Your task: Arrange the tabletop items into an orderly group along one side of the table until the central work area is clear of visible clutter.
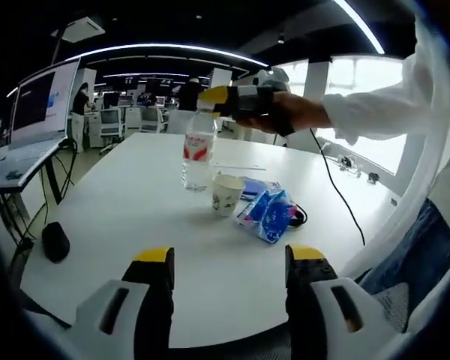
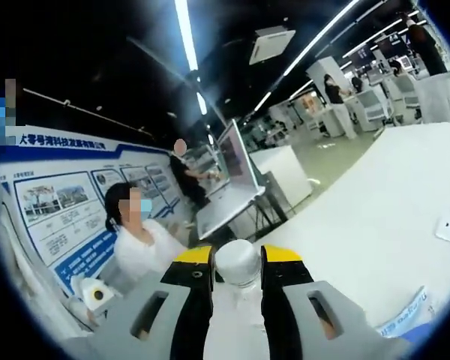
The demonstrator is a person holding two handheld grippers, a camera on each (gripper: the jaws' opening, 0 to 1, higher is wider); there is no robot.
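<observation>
Near the table's [image 1: 135, 217] middle, the right gripper [image 2: 237, 259] is clamping the bottle's [image 1: 199, 150] cap while the left gripper [image 1: 229, 259] is hovering open, with cup [image 1: 226, 193] and blue packets [image 1: 268, 214] seemingly awaiting tidying.

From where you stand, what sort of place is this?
Probably an open-plan office or lab. A long white table carries a laptop, rows of desks with monitors stretch behind, and a printed display board covers one wall.
</observation>
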